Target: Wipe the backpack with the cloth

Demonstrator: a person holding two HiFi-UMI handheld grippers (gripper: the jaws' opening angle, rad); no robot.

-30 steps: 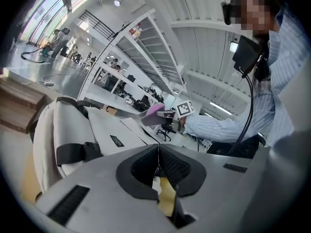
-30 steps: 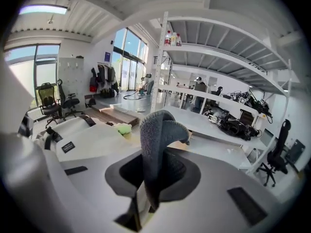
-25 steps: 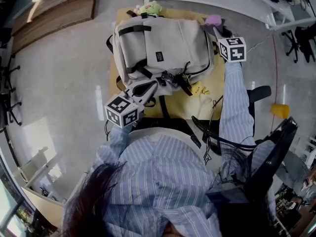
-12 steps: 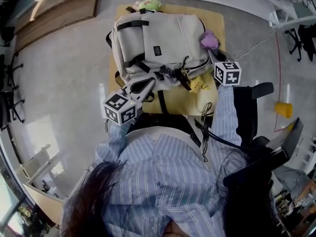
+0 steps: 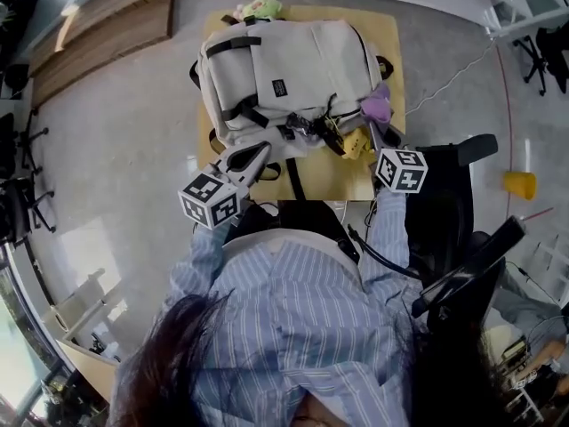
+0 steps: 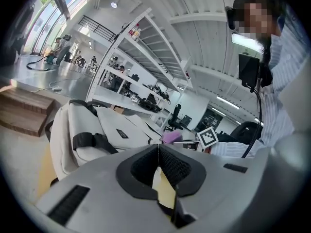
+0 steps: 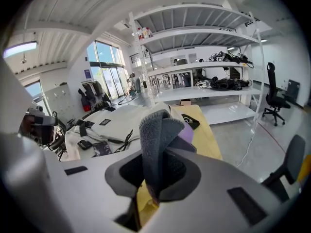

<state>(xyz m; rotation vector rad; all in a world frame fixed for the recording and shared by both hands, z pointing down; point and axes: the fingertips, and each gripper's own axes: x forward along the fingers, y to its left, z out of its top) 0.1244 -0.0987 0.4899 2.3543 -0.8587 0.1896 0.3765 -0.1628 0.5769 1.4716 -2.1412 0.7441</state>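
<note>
A: What's the room like?
B: A wide grey floor (image 5: 116, 132), white shelving (image 7: 209, 67) and tall windows (image 7: 104, 62).
A: And the surface (image 5: 391, 43)?
B: Pale wood, mostly covered by the grey backpack (image 5: 293, 60) lying flat.
A: The grippers?
B: The left gripper (image 5: 255, 156) is at the backpack's near edge, jaws together on nothing. The right gripper (image 5: 377, 130) pinches the purple cloth (image 5: 376, 107) by the backpack's right corner.

The backpack (image 5: 284, 69) lies on the table (image 5: 327, 180), the cloth (image 5: 377, 107) at its right edge.
</note>
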